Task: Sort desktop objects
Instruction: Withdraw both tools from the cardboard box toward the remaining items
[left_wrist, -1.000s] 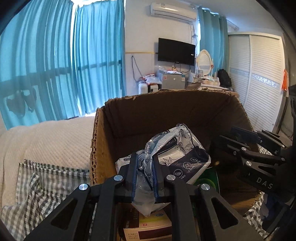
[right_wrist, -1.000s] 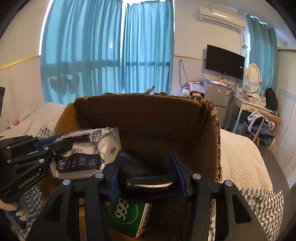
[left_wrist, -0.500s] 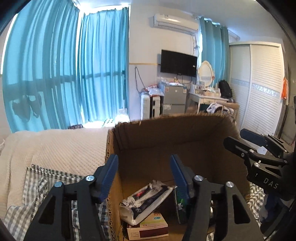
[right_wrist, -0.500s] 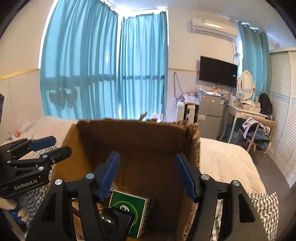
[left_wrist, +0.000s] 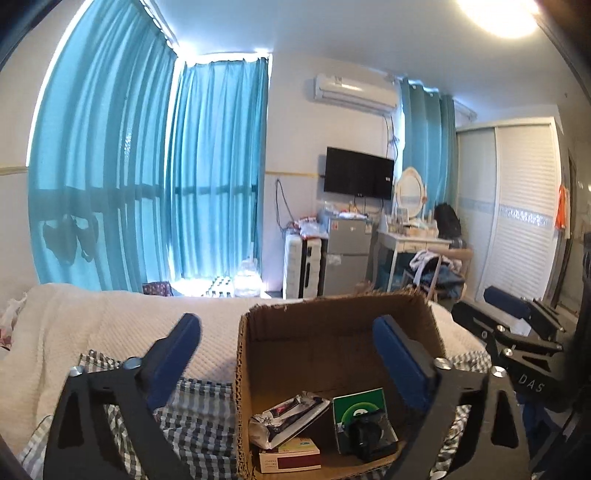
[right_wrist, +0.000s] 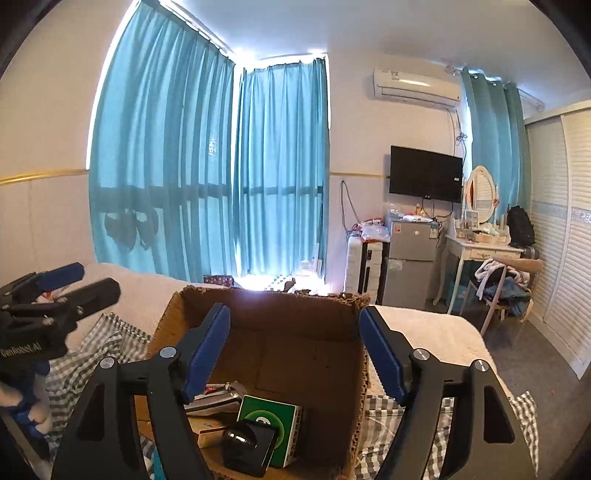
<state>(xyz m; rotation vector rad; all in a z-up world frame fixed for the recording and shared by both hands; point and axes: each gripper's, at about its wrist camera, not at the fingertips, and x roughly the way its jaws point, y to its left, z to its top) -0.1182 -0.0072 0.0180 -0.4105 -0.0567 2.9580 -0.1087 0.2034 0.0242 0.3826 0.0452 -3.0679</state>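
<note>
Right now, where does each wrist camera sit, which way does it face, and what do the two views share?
Left wrist: rides the left gripper, facing slightly down over the cardboard box toward the curtains; its own jaws are opening and empty, right gripper at right edge.
Right wrist: rides the right gripper, same heading; its empty jaws are opening, left gripper at left edge.
Shared: box, green carton, black object, wipes pack, TV.
</note>
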